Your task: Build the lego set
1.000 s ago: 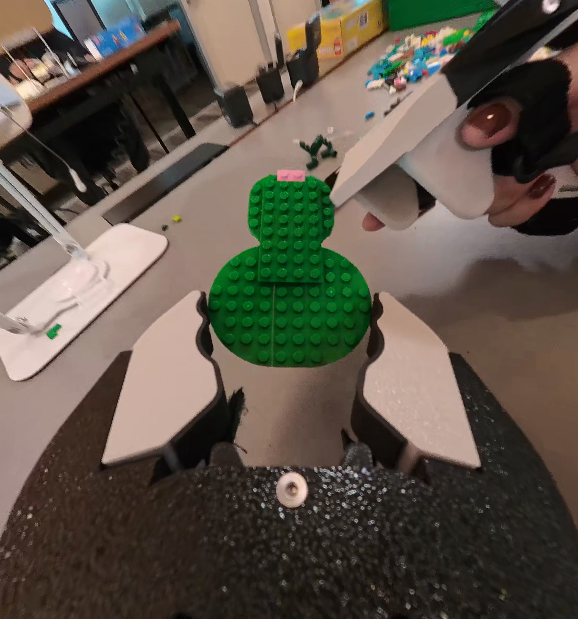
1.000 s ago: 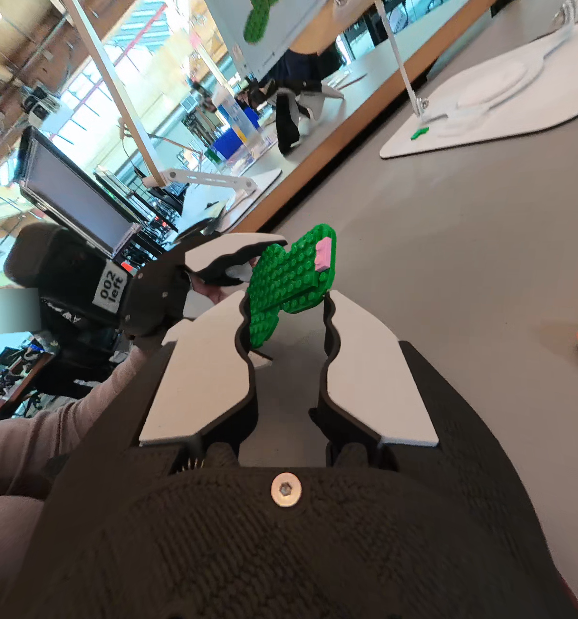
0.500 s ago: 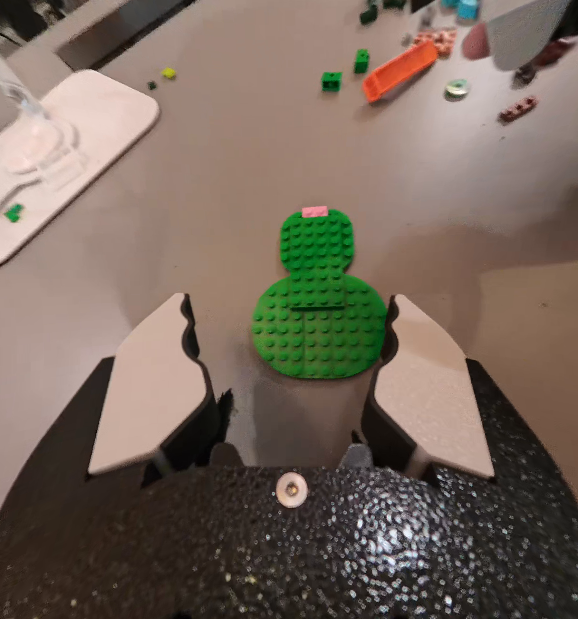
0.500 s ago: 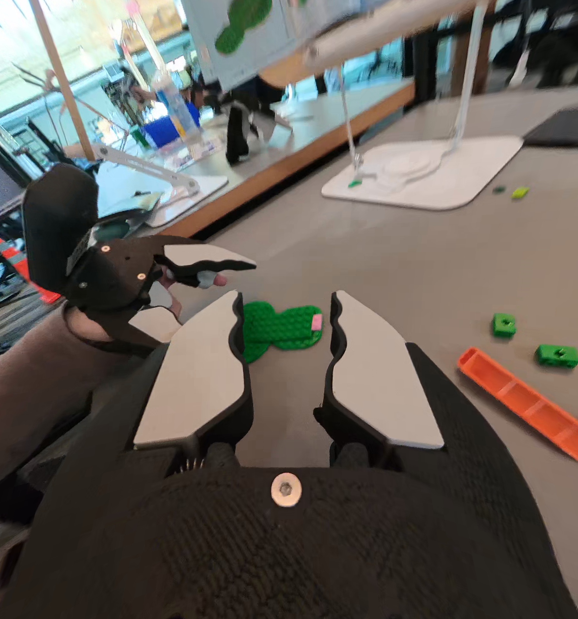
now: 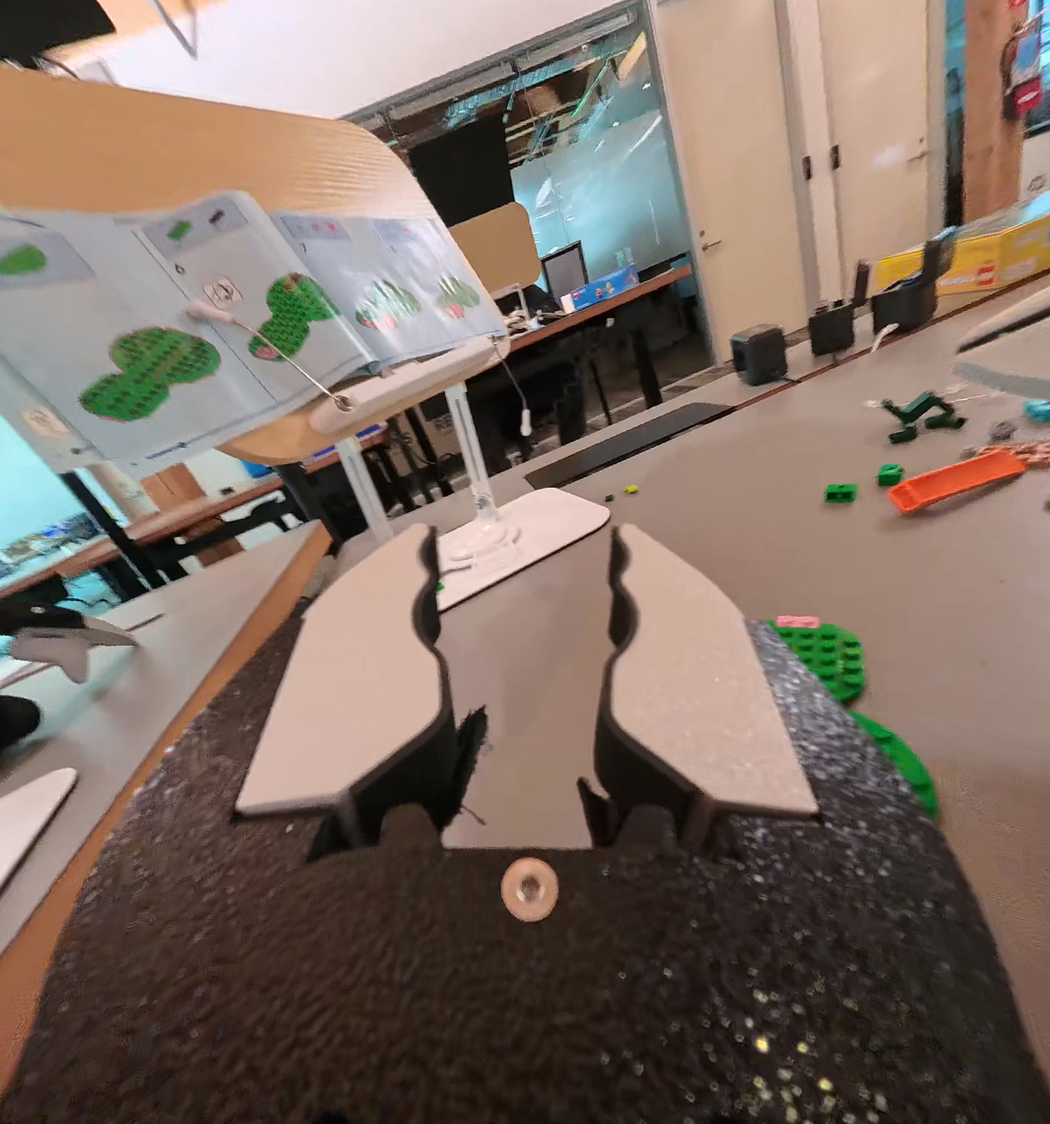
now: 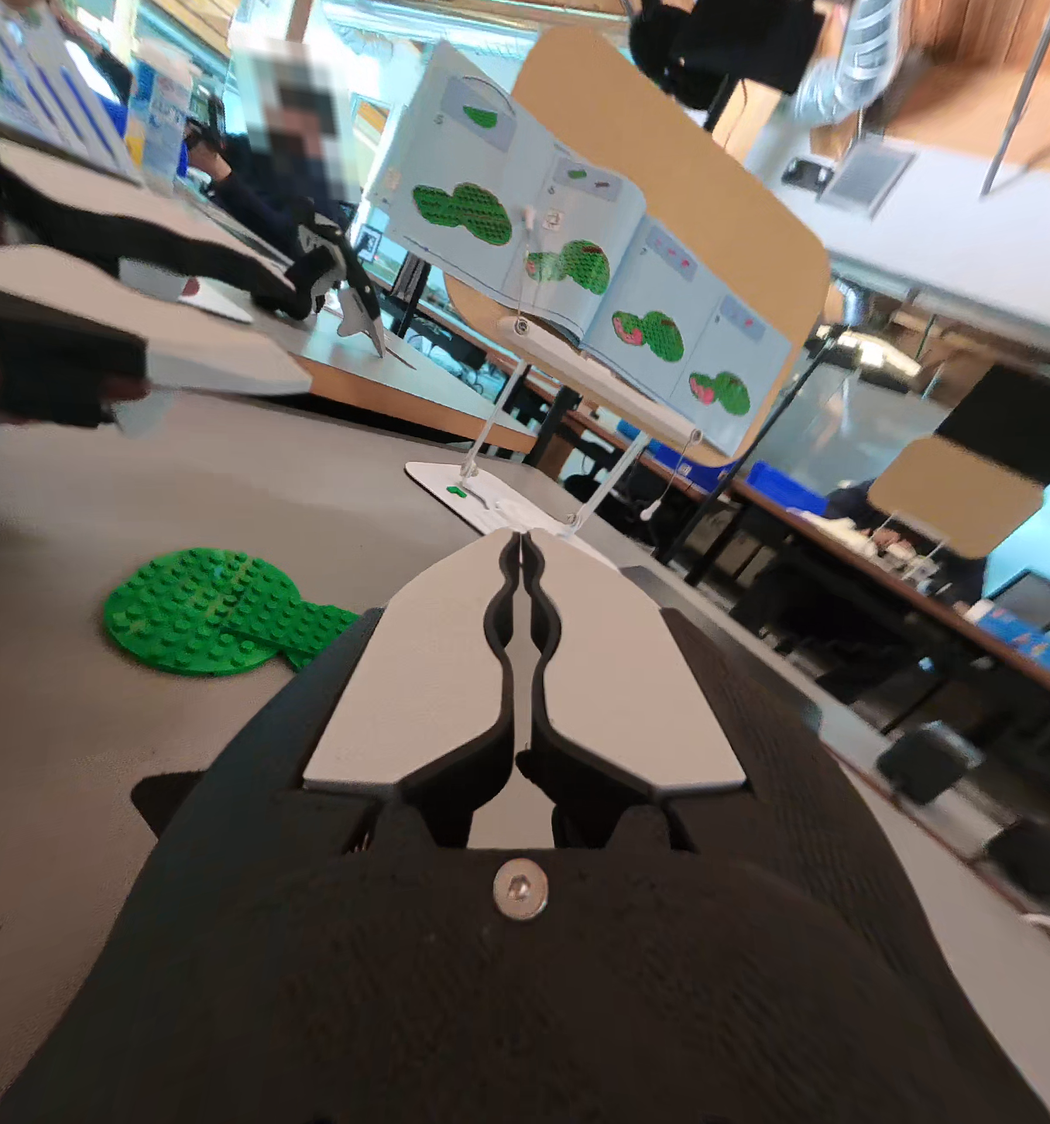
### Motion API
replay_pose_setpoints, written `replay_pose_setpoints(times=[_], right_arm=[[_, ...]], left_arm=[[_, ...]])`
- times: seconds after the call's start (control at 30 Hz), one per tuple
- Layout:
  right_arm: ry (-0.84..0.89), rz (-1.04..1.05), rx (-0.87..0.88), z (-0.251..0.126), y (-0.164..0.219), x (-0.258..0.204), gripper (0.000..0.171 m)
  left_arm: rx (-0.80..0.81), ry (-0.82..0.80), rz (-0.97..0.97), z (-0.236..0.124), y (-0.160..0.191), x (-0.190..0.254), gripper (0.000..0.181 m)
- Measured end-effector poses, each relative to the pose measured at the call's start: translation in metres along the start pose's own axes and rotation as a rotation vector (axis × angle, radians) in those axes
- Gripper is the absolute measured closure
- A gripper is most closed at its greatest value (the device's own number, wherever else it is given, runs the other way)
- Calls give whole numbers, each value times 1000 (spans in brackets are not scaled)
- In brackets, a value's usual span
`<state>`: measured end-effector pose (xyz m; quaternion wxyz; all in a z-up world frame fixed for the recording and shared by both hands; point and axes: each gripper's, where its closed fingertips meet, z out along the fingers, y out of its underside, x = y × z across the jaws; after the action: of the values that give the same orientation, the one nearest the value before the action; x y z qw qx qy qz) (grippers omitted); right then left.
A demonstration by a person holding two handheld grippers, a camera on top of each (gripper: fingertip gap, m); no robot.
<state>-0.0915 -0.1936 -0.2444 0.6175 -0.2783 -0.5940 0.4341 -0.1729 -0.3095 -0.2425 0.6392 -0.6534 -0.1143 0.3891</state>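
The green studded plate assembly (image 5: 829, 660) lies flat on the grey table, right of my left gripper, with a small pink brick (image 5: 797, 621) at its far end. It also shows in the right wrist view (image 6: 206, 611), left of my right gripper. My left gripper (image 5: 521, 538) is open and empty, raised and pointing at the open instruction booklet (image 5: 176, 322) on its stand. My right gripper (image 6: 521, 538) is shut with nothing between its fingers, also pointing toward the booklet (image 6: 571, 255). The left gripper shows blurred at the left of the right wrist view (image 6: 145, 340).
The stand's white base (image 5: 522, 535) sits just ahead. An orange long piece (image 5: 954, 480), small green bricks (image 5: 842, 492), a dark green figure (image 5: 918, 416) and other loose pieces lie at the far right. Yellow boxes (image 5: 997, 249) stand at the back. A wooden table edge (image 5: 206, 687) runs on the left.
The left gripper let go of the green plate, which now lies on the table. Both grippers swung up toward the booklet. The right gripper has closed.
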Motion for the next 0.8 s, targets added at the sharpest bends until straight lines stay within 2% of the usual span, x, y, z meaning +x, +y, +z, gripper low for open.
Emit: replay_pose_setpoints(times=[0.1,0.2,0.43,0.6,0.8], right_arm=[[-11,-56,46,-1,-7,-8,171],[-32,-36,82,1,-9,-11,171],[-64,184,137,5,-7,3,171],[-151,122,166,12,-10,-10,171],[-198,164,199,10,-14,-14,171]], left_arm=[[1,6,-26,0,4,3,162],[-9,61,-84,2,6,9,180],[-12,56,-92,8,7,8,181],[-7,61,-97,10,8,7,181],[-3,81,-61,10,7,12,181]])
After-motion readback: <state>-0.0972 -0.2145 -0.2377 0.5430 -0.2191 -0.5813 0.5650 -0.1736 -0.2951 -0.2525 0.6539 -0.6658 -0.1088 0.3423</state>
